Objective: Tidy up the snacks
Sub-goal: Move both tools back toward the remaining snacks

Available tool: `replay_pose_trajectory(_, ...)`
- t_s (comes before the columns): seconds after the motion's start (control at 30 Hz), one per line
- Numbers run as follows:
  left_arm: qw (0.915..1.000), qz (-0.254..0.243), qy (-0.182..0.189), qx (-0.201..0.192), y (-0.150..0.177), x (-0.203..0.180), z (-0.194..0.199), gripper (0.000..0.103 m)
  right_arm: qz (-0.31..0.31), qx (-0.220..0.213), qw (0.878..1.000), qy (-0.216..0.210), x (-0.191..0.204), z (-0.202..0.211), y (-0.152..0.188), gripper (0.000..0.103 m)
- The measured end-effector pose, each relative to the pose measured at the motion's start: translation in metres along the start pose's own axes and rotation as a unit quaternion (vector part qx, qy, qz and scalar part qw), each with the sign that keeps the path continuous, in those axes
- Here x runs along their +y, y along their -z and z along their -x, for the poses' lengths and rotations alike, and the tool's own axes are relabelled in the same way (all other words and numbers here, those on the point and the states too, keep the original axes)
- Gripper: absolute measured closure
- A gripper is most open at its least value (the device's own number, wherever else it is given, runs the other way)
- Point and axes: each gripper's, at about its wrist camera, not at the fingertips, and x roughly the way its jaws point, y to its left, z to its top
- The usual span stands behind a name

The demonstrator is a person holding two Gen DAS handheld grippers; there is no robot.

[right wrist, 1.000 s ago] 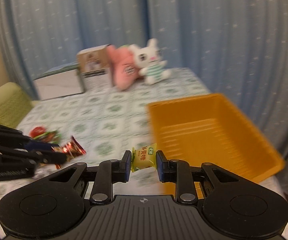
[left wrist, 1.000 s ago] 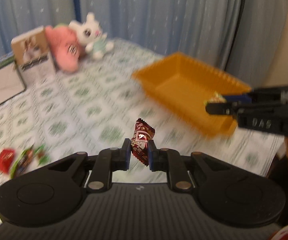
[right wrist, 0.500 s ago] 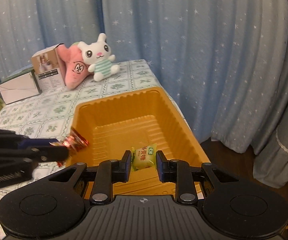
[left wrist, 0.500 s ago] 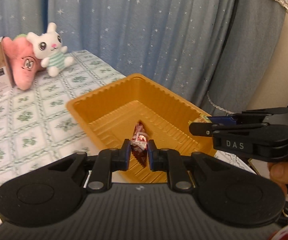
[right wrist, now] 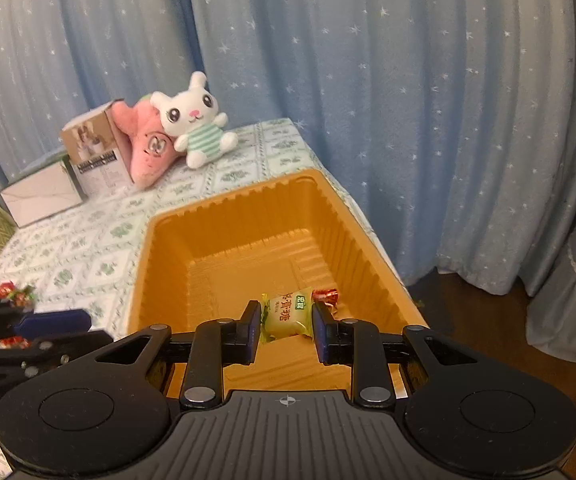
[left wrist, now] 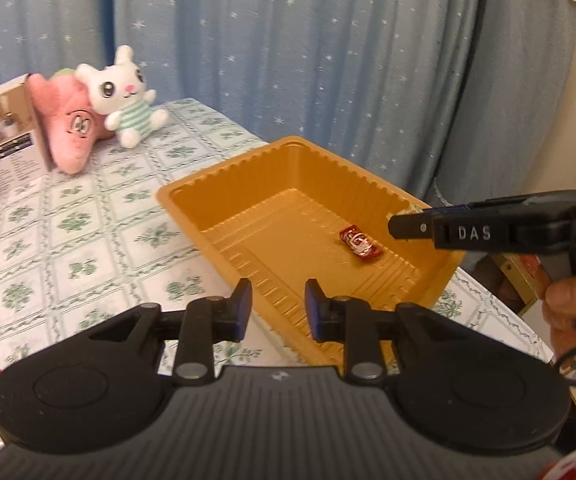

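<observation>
Left gripper (left wrist: 278,304) fingers just opening, empty; red candy (left wrist: 360,243) in tray (left wrist: 191,196); right gripper (right wrist: 286,322) clamps yellow snack (right wrist: 288,314), clear only in right view

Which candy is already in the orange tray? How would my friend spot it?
Find the orange tray on the green-patterned tablecloth. One small candy lies on its ribbed floor, near the right wall. It is shiny red, while the other candy nearby, the pale yellow one, is gripped in the right gripper.
</observation>
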Motion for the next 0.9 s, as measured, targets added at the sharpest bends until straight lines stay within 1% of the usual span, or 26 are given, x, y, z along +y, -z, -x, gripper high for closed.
replay_pose_trajectory(0.03, 1.0000, 0.003, -0.005, 0.000, 0.001, 0.002, 0.003, 0.072, -0.005, 0.000, 1.000, -0.005, -0.001, -0.001, -0.001, 0.071)
replay_pose_trajectory(0.07, 0.9999, 0.007, -0.009, -0.002, 0.003, 0.005, 0.006, 0.069, -0.011, 0.002, 1.000, -0.003, -0.002, -0.002, -0.003, 0.062)
replay_pose_trajectory(0.1, 0.9999, 0.010, -0.012, -0.002, 0.004, 0.008, 0.009, 0.065, -0.019, -0.001, 1.000, 0.003, -0.003, -0.001, -0.004, 0.035)
replay_pose_trajectory(0.13, 0.9998, 0.014, -0.015, -0.002, 0.006, 0.011, 0.012, 0.063, -0.029, -0.011, 1.000, 0.008, -0.005, 0.003, -0.005, 0.022)
replay_pose_trajectory(0.2, 0.9996, 0.019, -0.020, -0.002, 0.009, 0.018, 0.020, 0.054, -0.036, -0.025, 0.999, 0.007, -0.006, 0.011, -0.006, 0.022)
replay_pose_trajectory(0.23, 0.9995, 0.020, -0.024, -0.003, 0.010, 0.021, 0.024, 0.053, -0.038, -0.027, 0.999, 0.007, -0.006, 0.015, -0.007, 0.022)
replay_pose_trajectory(0.3, 0.9992, 0.025, -0.032, -0.004, 0.013, 0.029, 0.034, 0.046, -0.043, -0.032, 0.999, 0.010, -0.005, 0.024, -0.007, 0.022)
replay_pose_trajectory(0.47, 0.9978, 0.039, -0.053, -0.012, 0.019, 0.050, 0.063, 0.038, -0.053, -0.038, 0.998, 0.010, 0.010, 0.050, -0.006, 0.022)
replay_pose_trajectory(0.53, 0.9971, 0.042, -0.061, -0.015, 0.021, 0.057, 0.076, 0.037, -0.046, -0.036, 0.998, 0.002, 0.024, 0.060, -0.003, 0.022)
replay_pose_trajectory(0.67, 0.9955, 0.052, -0.075, -0.028, 0.025, 0.072, 0.106, 0.025, -0.023, -0.032, 0.999, -0.018, 0.061, 0.076, 0.005, 0.022)
replay_pose_trajectory(0.83, 0.9928, 0.062, -0.096, -0.036, 0.035, 0.094, 0.144, 0.023, 0.007, -0.023, 0.999, -0.044, 0.110, 0.085, 0.021, 0.022)
replay_pose_trajectory(0.9, 0.9915, 0.066, -0.106, -0.037, 0.041, 0.104, 0.158, 0.018, 0.011, -0.015, 0.998, -0.056, 0.127, 0.085, 0.028, 0.022)
